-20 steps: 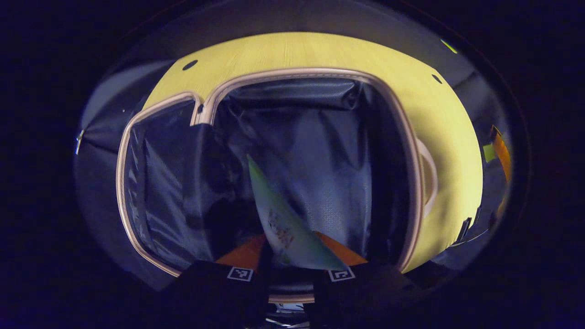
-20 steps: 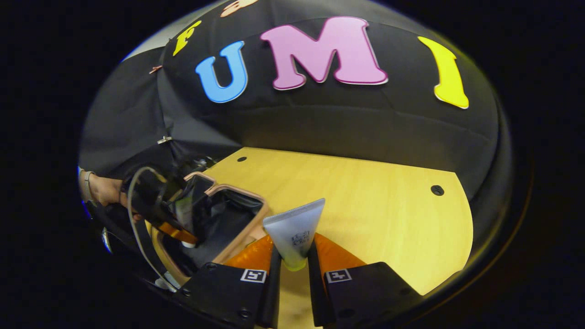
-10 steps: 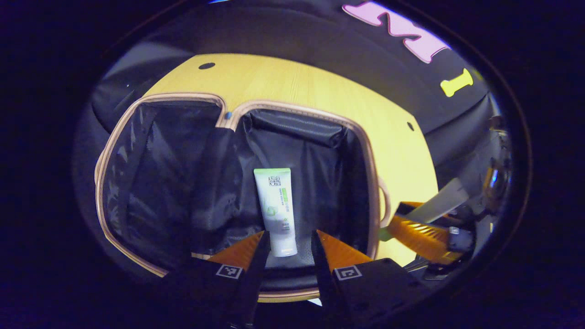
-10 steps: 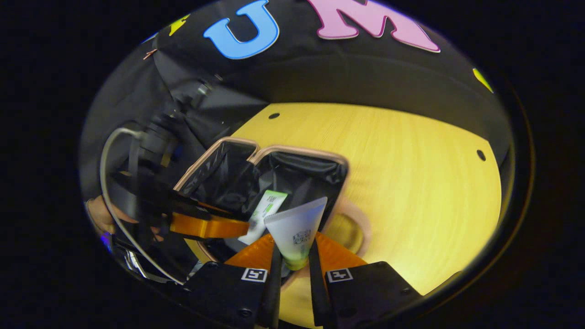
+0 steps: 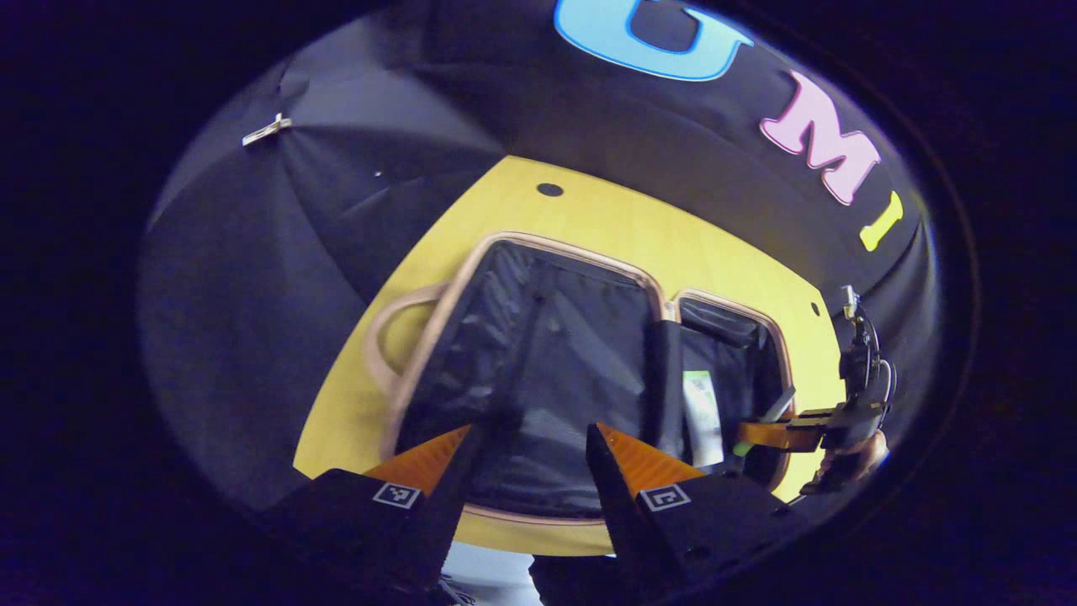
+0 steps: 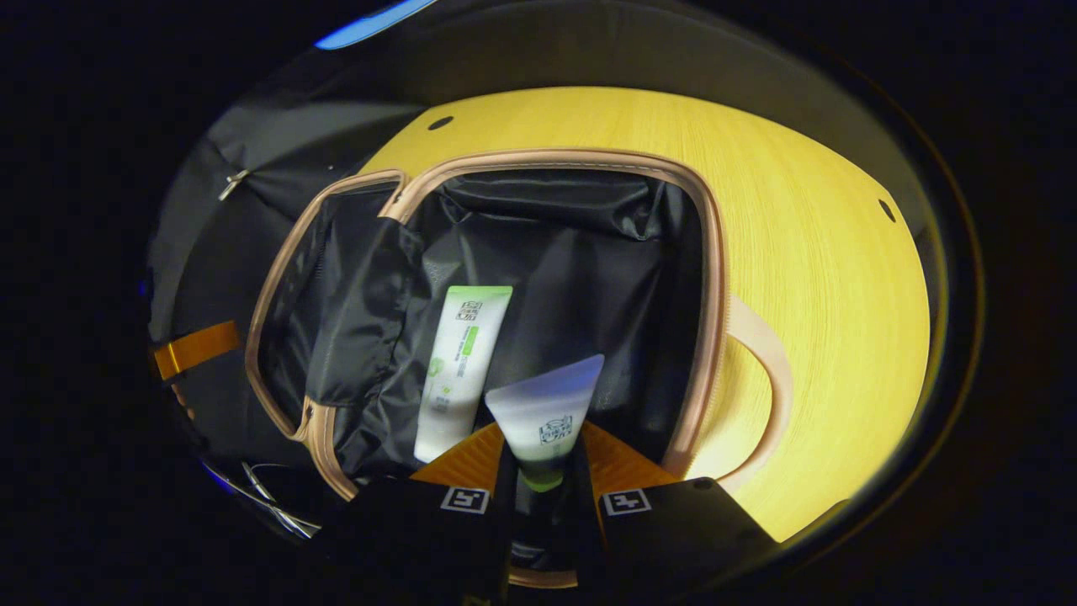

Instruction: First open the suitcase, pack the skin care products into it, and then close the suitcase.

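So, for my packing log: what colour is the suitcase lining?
Black lining, shiny and creased; clearest in the right gripper view.

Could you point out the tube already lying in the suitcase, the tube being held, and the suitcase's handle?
Green-and-white tube [image 6: 458,362]: right gripper view, middle of its body.
Grey tube [image 6: 545,412]: right gripper view, its flat crimped end.
Suitcase handle [image 6: 772,379]: right gripper view, the loop's outer curve.

Both views down over the open suitcase [image 5: 547,370], right view [image 6: 555,252] nearer
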The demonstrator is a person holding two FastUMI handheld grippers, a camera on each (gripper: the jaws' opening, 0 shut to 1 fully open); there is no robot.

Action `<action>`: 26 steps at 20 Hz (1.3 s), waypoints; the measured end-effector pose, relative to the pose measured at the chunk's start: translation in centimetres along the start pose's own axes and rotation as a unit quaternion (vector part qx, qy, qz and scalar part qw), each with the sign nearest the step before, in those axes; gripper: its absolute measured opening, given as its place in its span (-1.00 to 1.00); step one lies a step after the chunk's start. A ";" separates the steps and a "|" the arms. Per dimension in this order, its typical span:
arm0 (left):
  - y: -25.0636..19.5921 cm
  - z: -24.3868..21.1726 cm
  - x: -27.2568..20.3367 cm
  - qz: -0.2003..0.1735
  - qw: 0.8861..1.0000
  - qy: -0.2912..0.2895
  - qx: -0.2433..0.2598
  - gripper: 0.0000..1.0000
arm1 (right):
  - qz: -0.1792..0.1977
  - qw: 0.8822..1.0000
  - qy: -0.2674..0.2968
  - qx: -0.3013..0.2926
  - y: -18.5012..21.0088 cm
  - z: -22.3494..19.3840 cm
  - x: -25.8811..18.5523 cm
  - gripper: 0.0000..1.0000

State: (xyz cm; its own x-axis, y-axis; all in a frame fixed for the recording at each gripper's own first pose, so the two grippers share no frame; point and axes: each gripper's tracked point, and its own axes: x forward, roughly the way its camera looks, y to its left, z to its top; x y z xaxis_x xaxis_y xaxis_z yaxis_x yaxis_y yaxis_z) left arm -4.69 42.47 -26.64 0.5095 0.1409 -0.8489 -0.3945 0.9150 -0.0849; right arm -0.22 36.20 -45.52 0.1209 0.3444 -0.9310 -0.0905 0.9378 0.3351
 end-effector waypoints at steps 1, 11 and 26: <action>1.6 0.1 -0.3 0.013 1.000 -0.006 -0.011 0.60 | 0.003 1.000 0.002 0.009 0.2 0.0 -0.2 -0.31; 10.7 4.6 3.0 0.054 0.987 -0.051 -0.143 0.60 | 0.090 0.973 -0.204 0.059 2.4 7.6 -10.7 0.89; 10.9 2.2 11.3 0.011 0.989 0.072 -0.131 -0.75 | 0.074 0.963 -0.245 0.084 1.5 4.7 -16.5 0.89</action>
State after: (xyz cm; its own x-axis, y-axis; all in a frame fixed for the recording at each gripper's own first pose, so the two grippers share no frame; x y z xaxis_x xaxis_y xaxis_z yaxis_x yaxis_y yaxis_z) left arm -1.58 54.83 -36.02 0.3915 0.0871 -0.9160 -0.5990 0.7799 -0.1818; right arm 2.25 32.16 -28.97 0.5748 0.4154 -0.7050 0.0134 0.8567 0.5157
